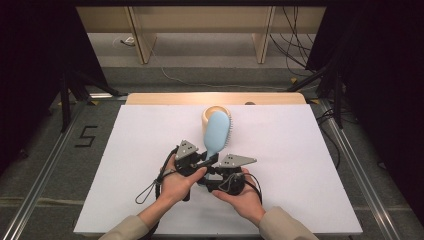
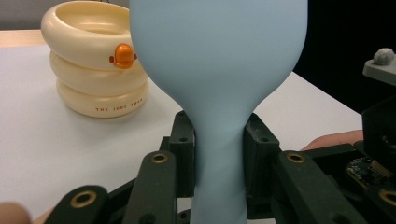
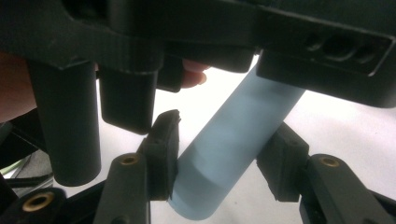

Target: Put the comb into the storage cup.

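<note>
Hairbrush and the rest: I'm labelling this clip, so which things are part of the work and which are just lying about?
Part of the work:
- blue hairbrush, handle held by the left gripper
- right gripper, jaws around the handle's end
- cream ringed cup behind the brush head

Lying about:
- white table
- cables on the floor

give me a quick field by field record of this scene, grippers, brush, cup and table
held thing: light blue plastic hairbrush, head raised toward the cup
left gripper: jaws shut on the brush's narrow neck
right gripper: jaws around the handle's end; one pad touches, the other stands just off it
cup: cream ringed plastic cup with an orange beak, upright behind the brush
surface: white table top
hands: both at the near middle of the table
</note>
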The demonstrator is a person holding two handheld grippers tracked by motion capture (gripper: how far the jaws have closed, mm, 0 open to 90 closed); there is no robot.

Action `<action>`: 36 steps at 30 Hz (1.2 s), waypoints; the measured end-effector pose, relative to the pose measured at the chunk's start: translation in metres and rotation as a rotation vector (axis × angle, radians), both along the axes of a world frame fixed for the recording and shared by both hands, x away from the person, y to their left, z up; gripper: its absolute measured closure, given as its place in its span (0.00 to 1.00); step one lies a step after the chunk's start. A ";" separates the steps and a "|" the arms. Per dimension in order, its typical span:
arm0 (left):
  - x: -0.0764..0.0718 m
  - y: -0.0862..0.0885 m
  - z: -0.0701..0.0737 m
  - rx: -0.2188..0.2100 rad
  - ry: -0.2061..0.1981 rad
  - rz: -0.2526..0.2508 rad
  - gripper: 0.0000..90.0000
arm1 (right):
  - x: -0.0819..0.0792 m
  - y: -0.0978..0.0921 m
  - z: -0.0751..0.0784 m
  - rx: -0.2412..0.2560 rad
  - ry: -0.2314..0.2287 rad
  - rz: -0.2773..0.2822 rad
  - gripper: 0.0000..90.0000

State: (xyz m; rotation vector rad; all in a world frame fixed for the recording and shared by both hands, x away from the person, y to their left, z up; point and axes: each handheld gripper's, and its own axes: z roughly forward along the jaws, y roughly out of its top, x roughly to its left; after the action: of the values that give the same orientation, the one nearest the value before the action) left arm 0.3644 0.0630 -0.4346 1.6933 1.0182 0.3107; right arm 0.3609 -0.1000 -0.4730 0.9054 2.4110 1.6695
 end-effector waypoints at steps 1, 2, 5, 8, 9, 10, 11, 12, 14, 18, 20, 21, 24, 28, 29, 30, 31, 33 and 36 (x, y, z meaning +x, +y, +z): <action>0.000 0.000 0.000 0.000 0.000 0.000 0.77 | 0.000 0.000 0.000 -0.001 0.010 -0.004 0.60; 0.000 0.000 0.000 0.000 -0.003 -0.001 0.77 | 0.001 -0.001 0.000 0.001 0.016 -0.005 0.60; -0.001 0.000 0.001 0.001 -0.007 -0.003 0.77 | 0.002 -0.002 0.001 0.009 0.036 -0.009 0.62; -0.002 -0.001 0.002 0.005 -0.013 -0.006 0.77 | 0.003 -0.003 0.002 0.020 0.063 -0.015 0.65; -0.002 -0.001 0.002 0.004 -0.014 -0.008 0.77 | 0.003 -0.004 0.002 0.031 0.076 -0.019 0.66; -0.002 -0.001 0.002 0.004 -0.014 -0.009 0.77 | 0.004 -0.005 0.002 0.039 0.086 -0.022 0.67; -0.002 -0.001 0.002 0.004 -0.014 -0.009 0.77 | 0.005 -0.006 0.002 0.047 0.101 -0.026 0.69; -0.002 -0.001 0.002 0.004 -0.015 -0.011 0.77 | 0.006 -0.007 0.002 0.058 0.117 -0.031 0.70; -0.003 -0.001 0.003 0.007 -0.021 -0.020 0.76 | 0.009 -0.010 0.001 0.078 0.150 -0.036 0.72; -0.003 -0.001 0.004 0.006 -0.025 -0.023 0.76 | 0.009 -0.012 0.002 0.096 0.178 -0.035 0.73; -0.003 -0.001 0.004 0.003 -0.023 -0.028 0.76 | 0.009 -0.012 0.002 0.108 0.189 -0.034 0.73; -0.003 -0.001 0.004 0.001 -0.023 -0.028 0.76 | 0.009 -0.012 0.002 0.116 0.196 -0.032 0.73; -0.003 -0.001 0.005 -0.003 -0.029 -0.031 0.76 | 0.009 -0.013 0.002 0.129 0.207 -0.030 0.73; -0.002 0.000 0.006 -0.002 -0.037 -0.032 0.75 | 0.010 -0.013 0.003 0.145 0.217 -0.022 0.73; -0.002 0.000 0.006 -0.003 -0.039 -0.031 0.74 | 0.010 -0.013 0.003 0.146 0.219 -0.021 0.73; -0.002 0.000 0.006 -0.003 -0.040 -0.031 0.74 | 0.010 -0.013 0.003 0.148 0.219 -0.020 0.73; -0.002 0.000 0.006 -0.003 -0.041 -0.031 0.74 | 0.010 -0.014 0.003 0.150 0.222 -0.020 0.73; -0.002 0.000 0.006 0.000 -0.047 -0.032 0.73 | 0.010 -0.014 0.003 0.158 0.229 -0.014 0.73; -0.002 0.000 0.007 -0.001 -0.048 -0.034 0.73 | 0.010 -0.013 0.003 0.164 0.234 -0.012 0.73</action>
State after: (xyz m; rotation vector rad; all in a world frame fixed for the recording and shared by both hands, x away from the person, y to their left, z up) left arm 0.3623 0.0632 -0.4279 1.6921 0.9534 0.3271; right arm 0.3704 -0.1134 -0.4700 1.1983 2.4290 1.8758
